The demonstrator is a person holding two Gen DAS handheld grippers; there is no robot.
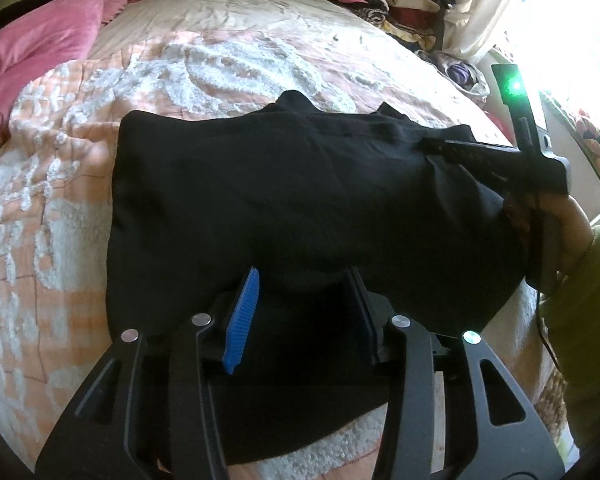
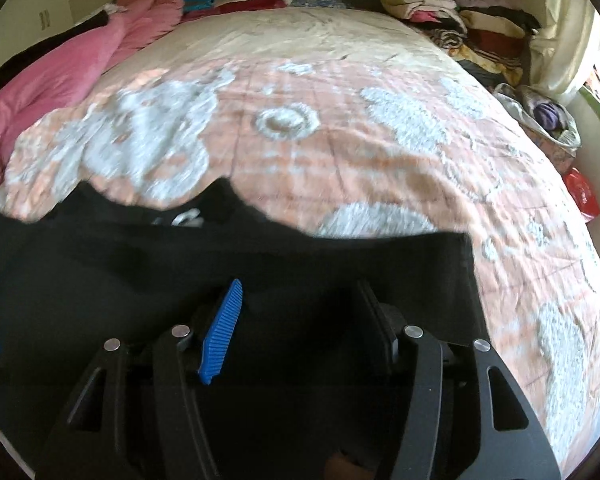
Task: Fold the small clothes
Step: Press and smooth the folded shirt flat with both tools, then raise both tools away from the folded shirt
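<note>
Left wrist view: the black garment (image 1: 284, 200) lies on the bed (image 1: 220, 64); left gripper (image 1: 304, 280) jaws stand apart over its near edge. Right wrist view: right gripper (image 2: 300, 292) jaws also apart, so the cloth may slip or bunch.

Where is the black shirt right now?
The black garment lies on the peach bedspread, near its front edge in both wrist views, with the left gripper and right gripper over it.

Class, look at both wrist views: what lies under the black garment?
The black garment lies on the peach-and-white bedspread, which shows around it. Whatever is directly beneath the cloth is covered and cannot be seen.
</note>
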